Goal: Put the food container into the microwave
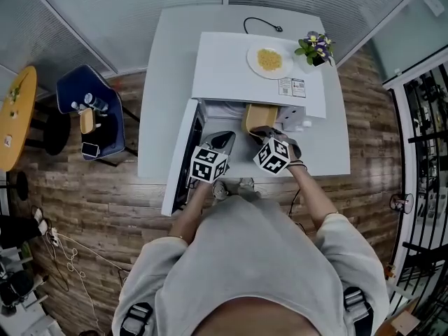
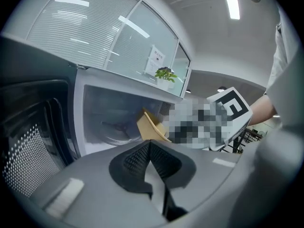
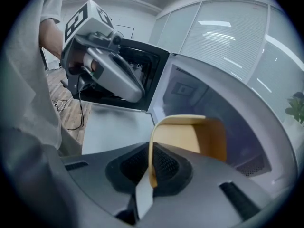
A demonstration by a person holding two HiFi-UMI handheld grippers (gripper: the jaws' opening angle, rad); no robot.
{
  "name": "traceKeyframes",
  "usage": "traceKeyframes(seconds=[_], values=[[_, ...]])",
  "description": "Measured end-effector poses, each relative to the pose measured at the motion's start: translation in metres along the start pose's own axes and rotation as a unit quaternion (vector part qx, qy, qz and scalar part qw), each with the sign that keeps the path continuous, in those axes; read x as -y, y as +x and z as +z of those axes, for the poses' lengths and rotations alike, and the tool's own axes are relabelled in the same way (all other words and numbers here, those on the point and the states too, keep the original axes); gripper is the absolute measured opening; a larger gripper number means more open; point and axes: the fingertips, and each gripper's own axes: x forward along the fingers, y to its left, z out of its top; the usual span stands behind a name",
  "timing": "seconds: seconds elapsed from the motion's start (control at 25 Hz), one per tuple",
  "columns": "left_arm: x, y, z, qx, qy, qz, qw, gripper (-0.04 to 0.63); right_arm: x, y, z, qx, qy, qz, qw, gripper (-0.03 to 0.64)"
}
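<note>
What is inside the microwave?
A yellow food container, tilted, gripped by its rim in the right gripper's jaws, and a round turntable. From above, the microwave's top hides the rest of the inside.

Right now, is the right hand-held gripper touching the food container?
Touching. The right gripper view shows the right hand-held gripper with its jaws clamped on the near wall of the food container.

We find the white microwave point(image 1: 231, 61) open-mouthed, its dark-windowed door point(image 1: 183, 156) swung out leftward, walling that side. The tan plastic food container point(image 1: 259, 116) blocks the mouth's right half (the turntable point(image 2: 116, 127) to its left lies free), and the grey left gripper point(image 1: 225, 140) hangs before that gap.
</note>
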Motion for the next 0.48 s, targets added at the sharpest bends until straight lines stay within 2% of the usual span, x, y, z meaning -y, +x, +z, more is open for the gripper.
traceKeyframes(seconds=[0.16, 0.48], values=[[-0.002, 0.001, 0.003, 0.003, -0.002, 0.011, 0.9999, 0.011, 0.004, 0.008, -0.005, -0.015, -0.019, 0.012, 1.0, 0.018], [-0.005, 0.003, 0.007, 0.007, -0.003, 0.023, 0.9997, 0.011, 0.002, 0.021, -0.013, -0.048, -0.091, 0.028, 0.994, 0.018]])
